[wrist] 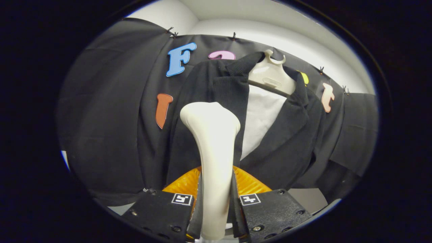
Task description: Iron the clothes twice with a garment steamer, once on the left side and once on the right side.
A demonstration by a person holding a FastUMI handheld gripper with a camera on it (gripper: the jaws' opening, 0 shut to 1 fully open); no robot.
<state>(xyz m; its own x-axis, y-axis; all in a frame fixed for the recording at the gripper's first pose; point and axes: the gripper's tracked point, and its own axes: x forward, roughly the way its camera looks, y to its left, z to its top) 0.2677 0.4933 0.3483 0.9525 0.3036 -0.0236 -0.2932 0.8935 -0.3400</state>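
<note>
The claw [216,206] clamps the cream garment steamer [212,148] by its handle, head raised against one front panel of the black jacket [287,141] hanging just ahead; best glide slowly, keeping the head flat on the cloth

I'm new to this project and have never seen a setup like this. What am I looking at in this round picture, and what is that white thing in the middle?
The camera sits on a handheld tool that a person carries, a gripper with two fingers. It looks forward along those fingers, the black blocks with small square markers at the bottom. The round, bent look comes from the wide lens.

The white thing is a garment steamer. Both fingers press on its handle, so it is held upright with its wide head at the top, up against a dark jacket.

The jacket hangs on a pale hanger, open at the front, with a white panel showing inside. The steamer's head is at the jacket's front panel beside that opening. Something orange and ribbed sits just beyond the fingers; I cannot tell what it is.
</note>
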